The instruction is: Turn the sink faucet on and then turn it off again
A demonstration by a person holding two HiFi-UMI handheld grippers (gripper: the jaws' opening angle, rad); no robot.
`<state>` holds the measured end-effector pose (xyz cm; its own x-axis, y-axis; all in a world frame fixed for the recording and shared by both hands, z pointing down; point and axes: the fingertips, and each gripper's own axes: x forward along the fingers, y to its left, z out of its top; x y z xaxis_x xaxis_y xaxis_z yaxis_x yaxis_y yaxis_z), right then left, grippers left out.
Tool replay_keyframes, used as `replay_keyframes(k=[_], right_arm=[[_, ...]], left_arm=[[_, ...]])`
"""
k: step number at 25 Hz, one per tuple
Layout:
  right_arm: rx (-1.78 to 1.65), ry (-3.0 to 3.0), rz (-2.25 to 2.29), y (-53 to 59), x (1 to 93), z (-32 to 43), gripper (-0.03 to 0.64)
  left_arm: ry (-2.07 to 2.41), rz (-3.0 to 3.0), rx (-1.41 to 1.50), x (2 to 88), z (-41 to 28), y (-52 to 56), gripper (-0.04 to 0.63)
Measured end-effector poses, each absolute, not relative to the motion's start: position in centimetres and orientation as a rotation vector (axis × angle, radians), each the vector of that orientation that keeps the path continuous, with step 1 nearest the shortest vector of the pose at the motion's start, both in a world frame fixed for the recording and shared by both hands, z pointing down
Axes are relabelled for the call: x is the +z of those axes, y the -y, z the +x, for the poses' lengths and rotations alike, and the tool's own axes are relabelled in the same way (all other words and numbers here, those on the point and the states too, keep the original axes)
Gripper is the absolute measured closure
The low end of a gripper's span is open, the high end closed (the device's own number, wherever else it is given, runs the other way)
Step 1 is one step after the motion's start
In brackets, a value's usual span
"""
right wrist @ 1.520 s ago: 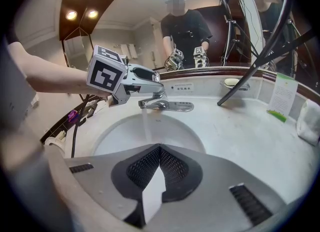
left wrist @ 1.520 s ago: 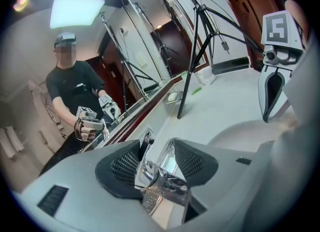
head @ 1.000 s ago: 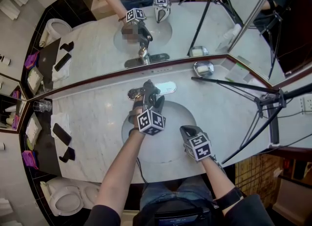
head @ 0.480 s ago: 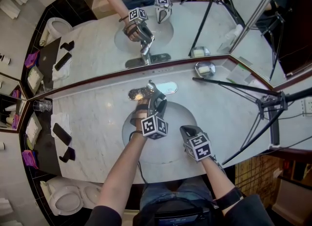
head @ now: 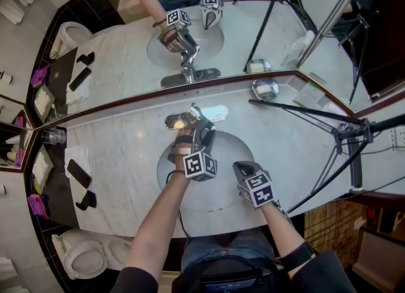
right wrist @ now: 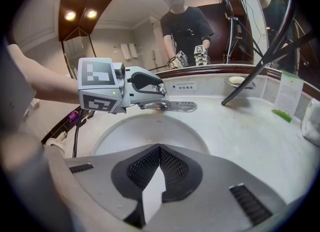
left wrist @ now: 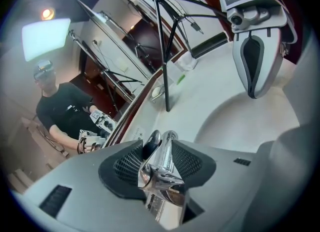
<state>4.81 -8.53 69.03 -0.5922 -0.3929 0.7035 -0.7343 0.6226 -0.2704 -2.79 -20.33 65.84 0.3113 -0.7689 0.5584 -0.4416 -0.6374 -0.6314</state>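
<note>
Head view: faucet (head: 190, 118) stands at the back edge of the surface (head: 120, 152), just behind the basin (head: 215, 200). Left gripper (head: 197, 135) is on it; right gripper (head: 239, 170) hangs over the basin's front right rim. Left gripper view: fingers (left wrist: 192, 162) have just been closing and clasp the chrome lever (left wrist: 162, 168), one pad on each side. No stream visible. Judgement: keep the clasp square and swing the lever along its own arc, since the smooth chrome may slip under a twist. Right gripper view: its fingers (right wrist: 175, 171) are pressed together with nothing between them; best left idle, clear of the spout.
</note>
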Motion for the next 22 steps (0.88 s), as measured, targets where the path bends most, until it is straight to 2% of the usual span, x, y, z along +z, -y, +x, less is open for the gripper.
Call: replay_keyframes(k=[16, 19, 22], right_arm=[[0.669, 2.287, 0.906, 8.2, 64.7, 5.1, 0.598], [0.644, 2.308, 0.898, 7.9, 63.3, 4.5, 0.598], [0.616, 2.324, 0.895, 7.5, 61.8, 4.3, 0.598]], left_arm=[[-1.143, -2.276, -1.267, 61.9, -3.8, 16.2, 0.44], [-1.223, -2.279, -1.233, 59.6, -5.0, 14.6, 0.496], [-1.342, -2.328, -1.154, 56.7, -6.2, 12.6, 0.6]])
